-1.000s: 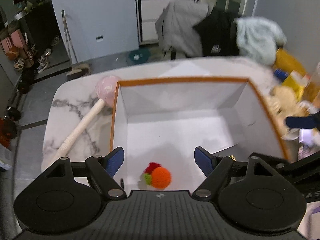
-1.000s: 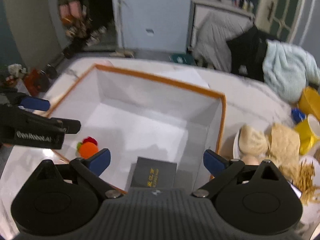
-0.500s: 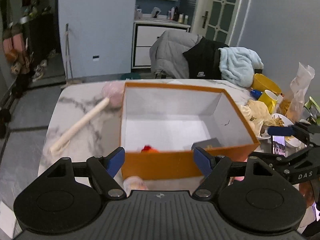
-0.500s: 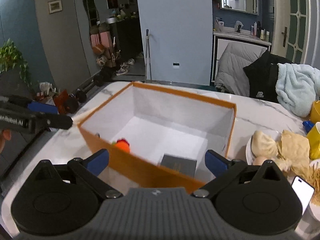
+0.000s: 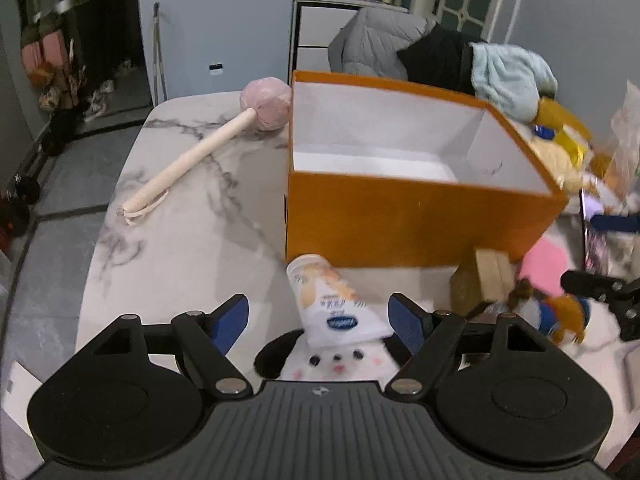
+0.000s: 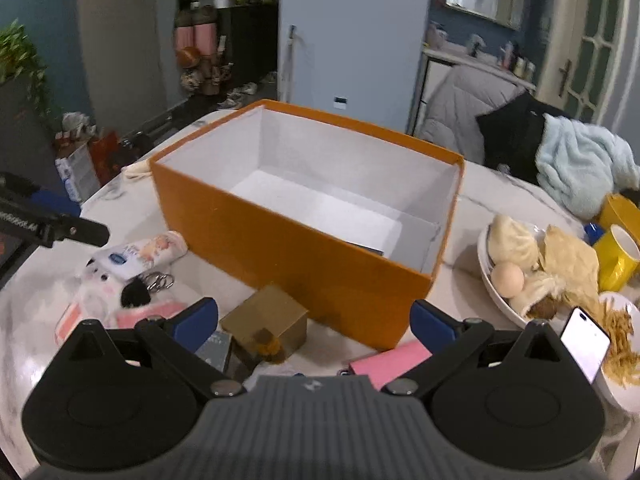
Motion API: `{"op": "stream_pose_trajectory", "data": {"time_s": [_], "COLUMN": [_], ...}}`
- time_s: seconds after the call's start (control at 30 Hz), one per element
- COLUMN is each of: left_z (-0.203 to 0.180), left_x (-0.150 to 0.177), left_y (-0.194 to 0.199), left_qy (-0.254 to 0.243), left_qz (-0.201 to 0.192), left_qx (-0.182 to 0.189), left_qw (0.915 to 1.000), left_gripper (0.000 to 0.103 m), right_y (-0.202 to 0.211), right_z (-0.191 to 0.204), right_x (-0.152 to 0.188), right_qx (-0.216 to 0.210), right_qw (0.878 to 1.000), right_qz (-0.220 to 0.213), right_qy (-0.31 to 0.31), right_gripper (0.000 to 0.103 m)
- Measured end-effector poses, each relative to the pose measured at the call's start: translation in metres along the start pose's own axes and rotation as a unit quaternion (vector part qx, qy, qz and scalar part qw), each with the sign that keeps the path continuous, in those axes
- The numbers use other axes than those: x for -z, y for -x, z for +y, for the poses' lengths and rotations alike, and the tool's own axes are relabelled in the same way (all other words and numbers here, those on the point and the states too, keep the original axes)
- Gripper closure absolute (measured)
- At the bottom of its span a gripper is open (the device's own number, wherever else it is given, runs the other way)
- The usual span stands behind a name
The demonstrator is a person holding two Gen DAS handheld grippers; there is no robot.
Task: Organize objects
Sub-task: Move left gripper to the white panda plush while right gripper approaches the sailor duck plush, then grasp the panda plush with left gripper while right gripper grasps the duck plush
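An orange box [image 5: 420,216] with a white inside stands on the marble table [image 5: 180,232]; it also shows in the right wrist view [image 6: 280,248]. My left gripper [image 5: 320,316] is open, low over a white tube [image 5: 332,304] lying on a white plush toy [image 5: 340,360]. My right gripper [image 6: 314,318] is open and empty, above a small gold box [image 6: 268,320] and a pink card [image 6: 390,360] in front of the orange box. A dark flat box [image 6: 370,249] lies inside the orange box.
A pink-headed massage mallet [image 5: 208,144] lies left of the box. A bowl of buns and an egg [image 6: 520,264], yellow cups [image 6: 618,248], a phone [image 6: 584,344] and noodles stand at the right. Clothes hang on a chair [image 6: 520,136] behind.
Both grippers have pulled back out of the orange box and dropped lower in front of it. The loose objects before the box have come into view.
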State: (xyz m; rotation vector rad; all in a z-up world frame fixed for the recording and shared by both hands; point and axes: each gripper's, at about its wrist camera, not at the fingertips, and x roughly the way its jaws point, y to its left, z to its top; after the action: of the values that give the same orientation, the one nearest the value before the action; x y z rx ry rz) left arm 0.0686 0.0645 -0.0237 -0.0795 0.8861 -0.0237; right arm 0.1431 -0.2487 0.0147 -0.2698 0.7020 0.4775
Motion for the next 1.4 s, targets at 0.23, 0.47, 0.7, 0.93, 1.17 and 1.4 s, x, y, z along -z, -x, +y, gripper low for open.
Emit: {"op": "stream_pose_trajectory", "data": {"time_s": [0.23,0.47,0.7,0.93,1.17,1.4], "left_z": [-0.002,-0.002,0.006,0.017,0.007,-0.004], "left_x": [0.013,0.013,0.022,0.026,0.028,0.037], "left_y": [-0.005,-0.017,-0.019,-0.020,-0.025,-0.041], "left_qy": [-0.009,-0.008,-0.005,0.032,0.019,-0.013], "left_qz": [0.004,0.031,0.068,0.081,0.087,0.107], "left_qx": [0.004,0.016,0.042,0.065,0.087,0.062], "left_qw": [0.9999,0.9994,0.9968,0.9941,0.9922,0.9922], "left_gripper": [0.012,0.014,0.014,0.014,0.014,0.014], "right_y": [0.003,-0.002,-0.013,-0.027,-0.035,-0.042], "right_z": [-0.001,-0.010,-0.010,0.004,0.019,0.032], "right_x": [0.010,0.015,0.035,0.052,0.056,0.064], "right_qx": [-0.024,0.016,-0.006,-0.039,-0.016,0.011], "right_qw": [1.000,0.999,0.995,0.986,0.980,0.972], "right_qz": [0.019,0.044,0.088,0.118,0.124,0.125], "right_qy": [0.001,0.018,0.056,0.111,0.154,0.199], "right_gripper": [0.007,0.015,0.029,0.029,0.023,0.021]}}
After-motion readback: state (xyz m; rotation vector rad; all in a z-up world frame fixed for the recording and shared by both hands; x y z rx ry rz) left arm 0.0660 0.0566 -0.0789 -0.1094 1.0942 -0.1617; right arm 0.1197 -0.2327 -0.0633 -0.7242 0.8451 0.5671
